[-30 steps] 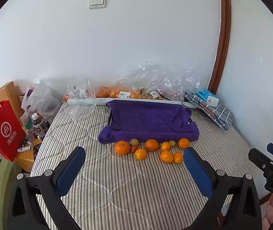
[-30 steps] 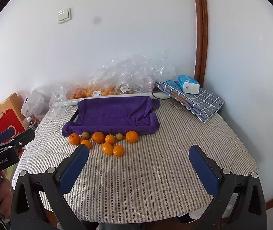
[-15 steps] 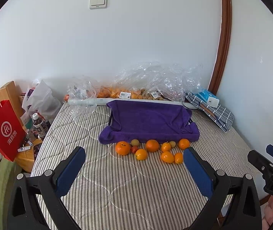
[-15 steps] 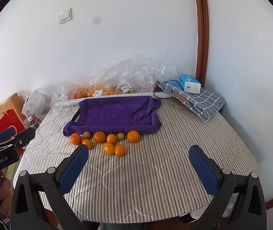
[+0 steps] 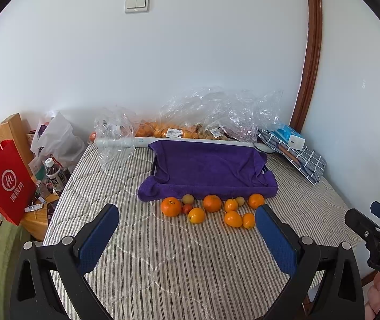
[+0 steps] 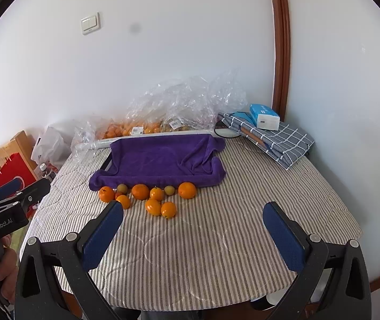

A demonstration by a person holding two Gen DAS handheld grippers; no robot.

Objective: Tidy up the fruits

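Your left gripper [image 5: 187, 222] is released, jaws spread wide and holding nothing, hovering above the striped tabletop [image 5: 179, 261] on the near side of the fruit. Your right gripper [image 6: 193, 220] is the same — wide apart, nothing between the blue pads [image 6: 103, 236], also over the near part of the tabletop; its tip shows at the right edge of the left view [image 5: 371, 225]. The fruits [image 5: 212, 209] sit loose in a cluster on the tabletop, just in front of the purple towel [image 5: 206, 168], touching or nearly touching its front edge. Big orange [image 5: 171, 207] at the left end, another orange [image 5: 212, 203] mid-row, another [image 5: 256, 200] at the right end; two small greenish-yellow fruits [image 5: 187, 199] sit up against the towel, and a small red one [image 5: 187, 208] is tucked beside the left orange. Three more small oranges [image 5: 233, 218] lie in a nearer row. The towel is draped over a tray — only dark corners of it show [image 5: 154, 169]. Behind it, against the wall, clear plastic bags [image 5: 216, 112] hold more orange fruit with price labels. A checked cloth [image 6: 278, 140] with a blue tissue pack [image 6: 264, 116] on it lies at the far right corner. Off the left side: red paper bag [image 5: 6, 184], white plastic bag [image 5: 56, 138], bottles [image 5: 54, 173]. Light switch [image 5: 136, 2] on the wall.
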